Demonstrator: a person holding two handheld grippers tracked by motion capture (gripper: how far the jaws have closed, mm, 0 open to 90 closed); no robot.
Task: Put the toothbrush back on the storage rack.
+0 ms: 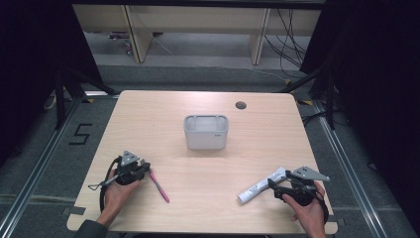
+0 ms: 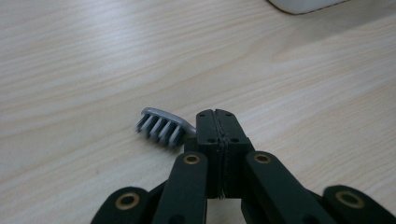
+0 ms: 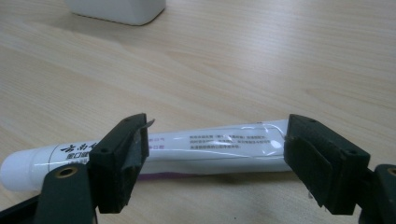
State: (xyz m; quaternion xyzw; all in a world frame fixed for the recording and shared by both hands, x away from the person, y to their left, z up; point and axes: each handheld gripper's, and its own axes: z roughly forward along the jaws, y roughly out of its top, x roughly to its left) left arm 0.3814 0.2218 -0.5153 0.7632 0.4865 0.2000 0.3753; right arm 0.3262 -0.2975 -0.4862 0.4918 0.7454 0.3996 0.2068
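While the left claw point(image 2: 215, 128) pinches the toothbrush point(image 2: 164, 124) near its head, it could pivot loose; the right claw point(image 3: 215, 161) gapes around the toothpaste tube point(image 3: 210, 144) lying on the worktop point(image 1: 208, 171).

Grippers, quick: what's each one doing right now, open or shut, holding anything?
Left gripper: shut on the toothbrush.
Right gripper: open, with the tube lying just beyond its fingers.

Left hand-held gripper point(image 1: 143, 167) clamped tight; right hand-held gripper point(image 1: 272, 184) spread wide.
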